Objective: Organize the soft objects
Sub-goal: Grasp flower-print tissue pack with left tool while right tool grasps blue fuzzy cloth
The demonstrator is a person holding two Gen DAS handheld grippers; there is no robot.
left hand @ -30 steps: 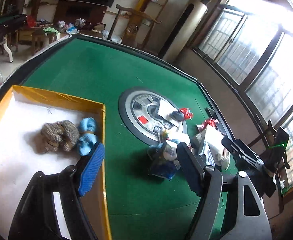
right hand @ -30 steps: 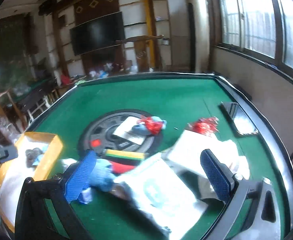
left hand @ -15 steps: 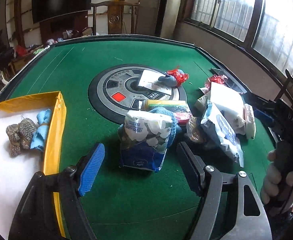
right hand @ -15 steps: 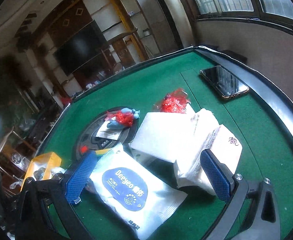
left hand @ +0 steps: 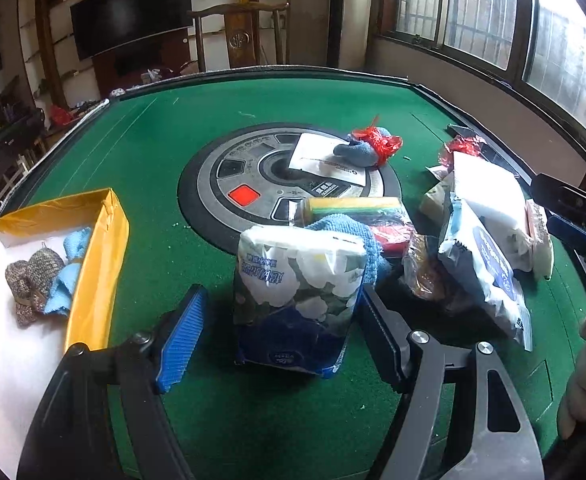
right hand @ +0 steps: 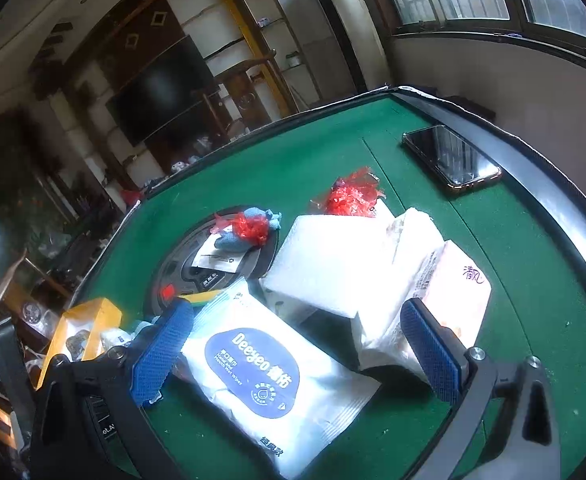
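Observation:
On the green table a floral blue-and-white tissue pack (left hand: pixel 297 288) stands between the fingers of my left gripper (left hand: pixel 281 340). That gripper is open: the blue pad (left hand: pixel 181 340) stands clear of the pack, and the dark finger is close by its right edge. My right gripper (right hand: pixel 295 352) is open too, straddling a white wet-wipes pack (right hand: pixel 261 368) without pressing it. White tissue packs (right hand: pixel 325 264) lie just beyond. A yellow box (left hand: pixel 97 264) at the left holds knitted grey-brown pieces (left hand: pixel 33 276) and a light blue cloth (left hand: pixel 69 272).
A blue towel (left hand: pixel 353 232), a striped sponge pack (left hand: pixel 353 208) and a red mesh bundle (left hand: pixel 373 146) lie around the round centre panel (left hand: pixel 253 184). A phone (right hand: pixel 453 160) rests near the table's right rim. A person's hand (left hand: pixel 585 380) shows at the right edge.
My left gripper swung right, away from the yellow box, and came down around the floral tissue pack. The right gripper rolled and closed in over the wet-wipes pack. Both stayed open.

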